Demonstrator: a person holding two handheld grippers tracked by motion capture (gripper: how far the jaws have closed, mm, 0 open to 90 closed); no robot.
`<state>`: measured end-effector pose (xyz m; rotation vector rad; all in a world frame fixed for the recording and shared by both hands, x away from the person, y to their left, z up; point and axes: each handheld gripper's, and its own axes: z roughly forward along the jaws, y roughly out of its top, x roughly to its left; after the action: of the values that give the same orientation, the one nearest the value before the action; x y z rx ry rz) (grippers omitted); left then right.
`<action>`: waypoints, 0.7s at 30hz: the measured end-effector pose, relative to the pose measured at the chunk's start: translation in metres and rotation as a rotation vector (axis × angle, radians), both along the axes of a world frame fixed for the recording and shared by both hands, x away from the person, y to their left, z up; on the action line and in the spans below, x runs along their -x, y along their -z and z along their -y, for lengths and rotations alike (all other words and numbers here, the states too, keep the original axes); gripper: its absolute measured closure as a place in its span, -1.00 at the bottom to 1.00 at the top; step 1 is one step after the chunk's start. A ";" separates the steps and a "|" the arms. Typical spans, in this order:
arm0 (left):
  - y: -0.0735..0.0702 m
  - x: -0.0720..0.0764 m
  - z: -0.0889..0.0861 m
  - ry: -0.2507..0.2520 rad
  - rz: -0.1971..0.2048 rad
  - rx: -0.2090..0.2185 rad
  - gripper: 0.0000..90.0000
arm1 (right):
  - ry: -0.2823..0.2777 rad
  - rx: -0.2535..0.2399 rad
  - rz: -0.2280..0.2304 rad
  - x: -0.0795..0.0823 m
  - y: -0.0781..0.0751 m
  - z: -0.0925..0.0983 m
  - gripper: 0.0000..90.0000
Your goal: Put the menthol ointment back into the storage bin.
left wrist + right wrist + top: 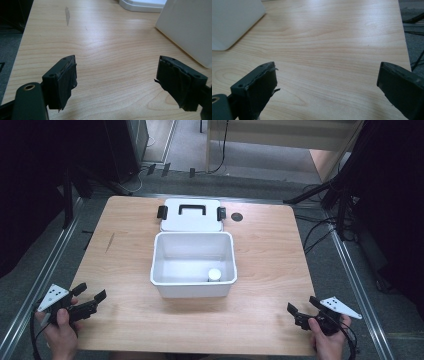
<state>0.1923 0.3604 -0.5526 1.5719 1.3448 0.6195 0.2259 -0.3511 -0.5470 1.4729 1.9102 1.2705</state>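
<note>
Both tools are at rest near the front edge of the table (260, 245): your left gripper (92, 296) sits at the near left corner with its jaws spread wide and nothing between them, and your right gripper (304, 309) sits at the near right corner in the same condition. The white bin (193, 287) stands open at the centre of the table, well apart from both grippers, with a small white round container (214, 274) resting on its floor in the near right corner. The lid (192, 215), with a black handle and two black latches, lies flat just behind the bin, touching or nearly touching its rear wall. Judged from this layout, the work concerns the bin, its contents and the lid. Expect these hazards: the small container sits tight against the bin walls, so a wide approach may strike the rim and shift the light bin across the smooth wood; a single-sided grasp on the lid may tilt it and drop it.
</note>
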 end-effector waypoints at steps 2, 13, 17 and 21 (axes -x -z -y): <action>0.000 0.000 0.000 0.000 -0.001 -0.001 -0.61 | 0.002 0.006 -0.006 -0.001 0.000 -0.001 -0.93; 0.001 -0.001 -0.004 -0.004 -0.007 0.038 -0.61 | -0.016 0.061 0.023 0.002 0.000 -0.009 -0.88; 0.001 0.000 -0.003 0.001 -0.004 0.026 -0.61 | -0.018 0.059 0.016 0.002 0.000 -0.010 -0.87; 0.001 0.000 -0.003 -0.003 -0.004 0.031 -0.61 | -0.018 0.055 0.005 0.001 0.000 -0.009 -0.87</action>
<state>0.1927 0.3633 -0.5532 1.5471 1.3540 0.5945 0.2253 -0.3419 -0.5473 1.4271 1.9440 1.2180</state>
